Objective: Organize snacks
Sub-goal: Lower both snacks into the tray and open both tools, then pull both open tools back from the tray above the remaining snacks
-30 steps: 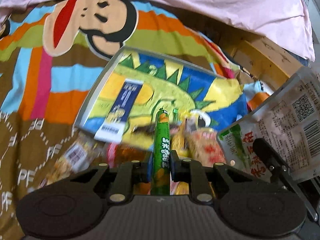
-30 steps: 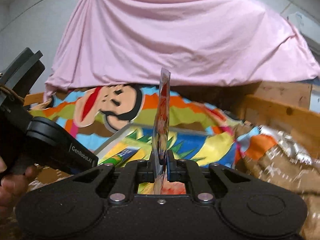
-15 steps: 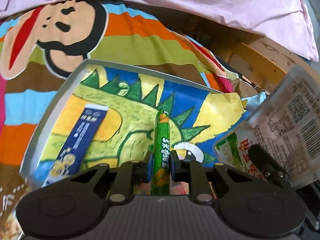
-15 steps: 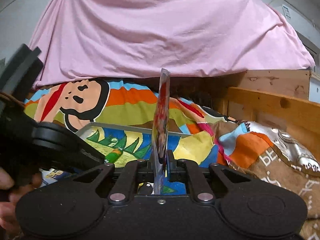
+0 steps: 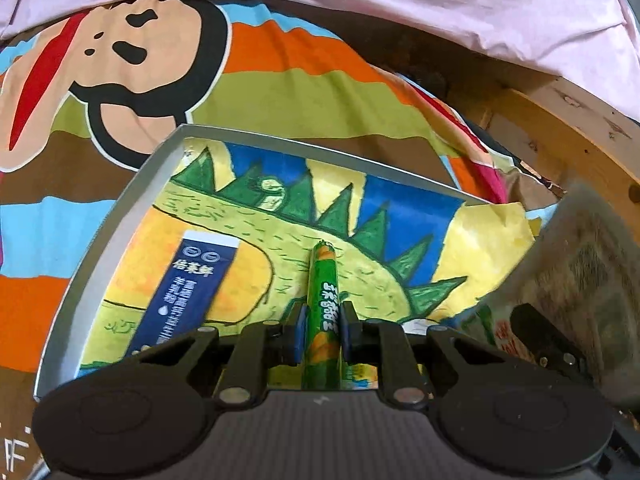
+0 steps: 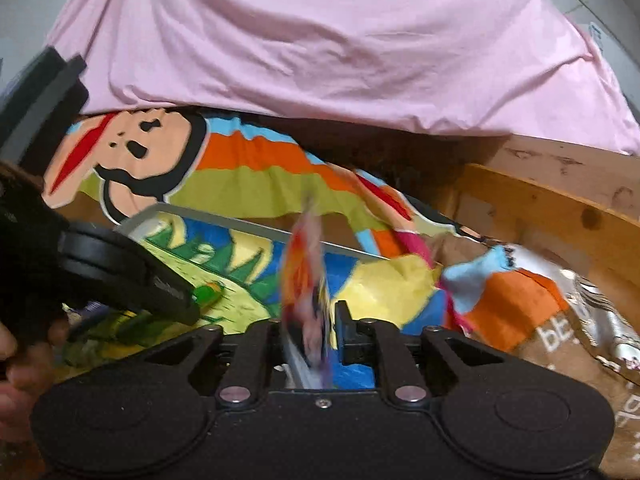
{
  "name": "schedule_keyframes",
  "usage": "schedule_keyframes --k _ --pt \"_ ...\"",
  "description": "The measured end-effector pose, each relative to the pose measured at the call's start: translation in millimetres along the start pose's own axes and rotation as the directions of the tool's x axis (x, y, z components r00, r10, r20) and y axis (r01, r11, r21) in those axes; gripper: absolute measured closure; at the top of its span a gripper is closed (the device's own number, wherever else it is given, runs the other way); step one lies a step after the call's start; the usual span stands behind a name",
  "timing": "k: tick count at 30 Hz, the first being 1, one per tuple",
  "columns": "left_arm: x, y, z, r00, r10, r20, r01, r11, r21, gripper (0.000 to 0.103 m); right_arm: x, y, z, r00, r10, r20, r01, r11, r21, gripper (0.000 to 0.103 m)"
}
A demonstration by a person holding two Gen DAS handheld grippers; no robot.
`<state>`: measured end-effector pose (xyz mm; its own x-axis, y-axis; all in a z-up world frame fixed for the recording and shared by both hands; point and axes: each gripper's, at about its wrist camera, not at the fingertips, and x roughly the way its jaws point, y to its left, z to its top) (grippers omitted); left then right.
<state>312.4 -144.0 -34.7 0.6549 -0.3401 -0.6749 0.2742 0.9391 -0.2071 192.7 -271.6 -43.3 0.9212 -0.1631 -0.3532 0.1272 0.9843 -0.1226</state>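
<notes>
Left wrist view, lower centre: left gripper (image 5: 323, 334) clamps sausage stick (image 5: 323, 300) mid-length over tray (image 5: 120, 204); light, slick, slightly squashy; right gripper's (image 6: 312, 334) hold on its blurred packet (image 6: 306, 280) unclear.

Left gripper (image 5: 323, 330): jaws closed on green sausage stick (image 5: 325, 304), pointing forward. Right gripper (image 6: 310, 334): jaws slightly parted around blurred snack packet (image 6: 306, 292), grip uncertain. Left hand (image 6: 16, 354): partly visible, gripping handle

Motion blur smears the snack packet (image 6: 306, 280) between the right claw (image 6: 310, 334) fingers.
</notes>
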Motion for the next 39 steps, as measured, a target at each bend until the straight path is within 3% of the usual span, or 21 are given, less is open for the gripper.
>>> schedule_keyframes --k 3,8,13,17,19,27,35,39 --pt "1 5 -1 1.0 0.003 -0.007 -0.002 1.0 0.005 0.084 1 12 2 0.999 0.037 -0.009 -0.037 0.999 -0.017 0.086" --pt "1 14 -5 1.0 0.002 -0.02 -0.002 1.0 -0.005 0.084 4 27 -1 0.995 0.099 -0.026 -0.1 0.995 -0.027 0.076" --pt "-3 25 -6 1.0 0.003 -0.027 -0.003 1.0 -0.025 0.084 5 33 -3 0.987 0.158 -0.043 -0.158 0.987 -0.002 0.053" --pt "-8 35 -5 1.0 0.006 -0.024 -0.007 0.999 -0.033 0.084 5 34 -4 0.978 0.2 -0.054 -0.198 0.979 0.035 0.042" --pt "-12 40 -4 1.0 0.002 -0.009 -0.003 0.999 -0.042 0.083 5 34 -3 0.972 0.225 -0.062 -0.222 0.974 0.056 0.03" --pt "-32 51 0 1.0 -0.012 0.018 0.013 0.999 -0.05 0.083 2 33 -1 0.951 0.298 -0.081 -0.283 0.946 0.155 0.016" --pt "-68 60 1 0.998 -0.012 0.056 0.015 0.998 -0.064 0.069 -19 25 13 0.946 0.319 -0.052 -0.298 0.924 0.24 0.005" --pt "-98 64 -3 0.994 0.003 0.108 0.005 0.998 -0.07 0.052 -40 19 21 0.959 0.279 -0.042 -0.261 0.934 0.244 0.002"
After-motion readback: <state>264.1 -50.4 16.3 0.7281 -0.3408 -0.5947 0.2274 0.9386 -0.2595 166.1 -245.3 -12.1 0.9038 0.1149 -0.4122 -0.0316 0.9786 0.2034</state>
